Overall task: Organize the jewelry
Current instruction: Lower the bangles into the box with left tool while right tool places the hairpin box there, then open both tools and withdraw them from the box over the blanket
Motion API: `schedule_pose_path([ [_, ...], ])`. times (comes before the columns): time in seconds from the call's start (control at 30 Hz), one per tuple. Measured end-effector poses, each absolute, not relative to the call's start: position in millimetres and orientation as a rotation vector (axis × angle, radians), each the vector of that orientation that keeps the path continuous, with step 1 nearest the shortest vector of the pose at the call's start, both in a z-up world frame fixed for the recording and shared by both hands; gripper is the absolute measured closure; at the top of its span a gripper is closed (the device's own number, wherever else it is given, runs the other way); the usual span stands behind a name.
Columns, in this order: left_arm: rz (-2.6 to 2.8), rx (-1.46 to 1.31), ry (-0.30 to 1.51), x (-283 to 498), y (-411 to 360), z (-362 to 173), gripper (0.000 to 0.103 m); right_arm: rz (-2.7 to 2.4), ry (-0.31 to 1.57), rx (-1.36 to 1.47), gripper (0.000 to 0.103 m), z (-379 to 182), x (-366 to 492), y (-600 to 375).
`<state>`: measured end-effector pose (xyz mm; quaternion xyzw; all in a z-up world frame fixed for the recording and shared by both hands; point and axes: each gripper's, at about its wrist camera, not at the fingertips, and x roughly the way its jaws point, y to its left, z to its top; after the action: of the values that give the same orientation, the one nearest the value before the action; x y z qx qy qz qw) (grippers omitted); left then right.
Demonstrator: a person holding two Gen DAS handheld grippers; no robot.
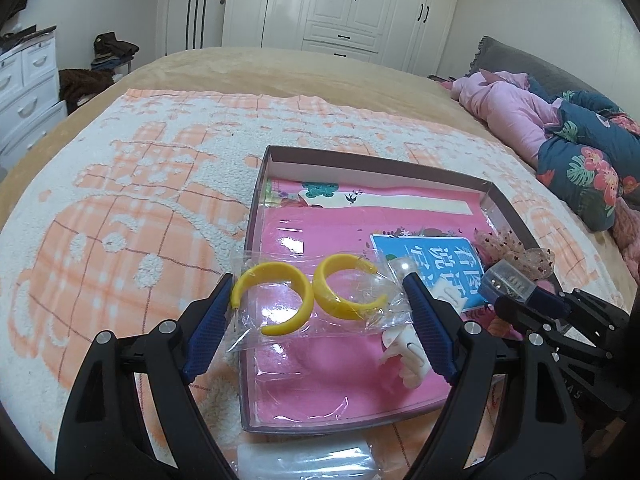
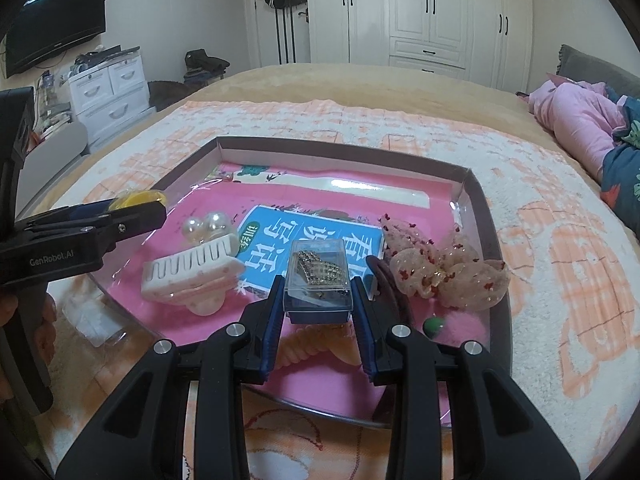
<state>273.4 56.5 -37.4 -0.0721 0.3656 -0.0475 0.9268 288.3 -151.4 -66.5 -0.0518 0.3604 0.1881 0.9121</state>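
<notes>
Yellow hoop earrings (image 1: 308, 298) in clear bag, left claw (image 1: 318, 312) spread, right claw (image 2: 318, 300) gripping clear brooch box (image 2: 318, 280)

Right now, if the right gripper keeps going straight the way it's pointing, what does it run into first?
The right gripper is shut on the small clear box. Straight ahead lies the blue booklet on the tray floor, likely met first by the box, though height above it is unclear.
</notes>
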Motion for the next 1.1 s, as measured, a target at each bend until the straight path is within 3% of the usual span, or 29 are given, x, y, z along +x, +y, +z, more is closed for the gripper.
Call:
schedule_pose_path([
  [0.27, -0.107, -0.142, 0.739, 270.7, 54.3, -34.3, 0.029, 0.392, 0.703, -0.110, 0.069, -58.9, 273.1, -155.2],
  [0.87, -0.120, -0.159, 0.637, 231.9, 51.0, -1.5, 0.012, 0.394, 0.618, -0.067, 0.042, -31.9, 215.4, -180.7],
  [1.1, -0.112, -0.161, 0.577, 203.6, 52.5, 17.1, 0.011, 0.401, 0.578, -0.061, 0.031, -18.4, 193.1, -185.3],
])
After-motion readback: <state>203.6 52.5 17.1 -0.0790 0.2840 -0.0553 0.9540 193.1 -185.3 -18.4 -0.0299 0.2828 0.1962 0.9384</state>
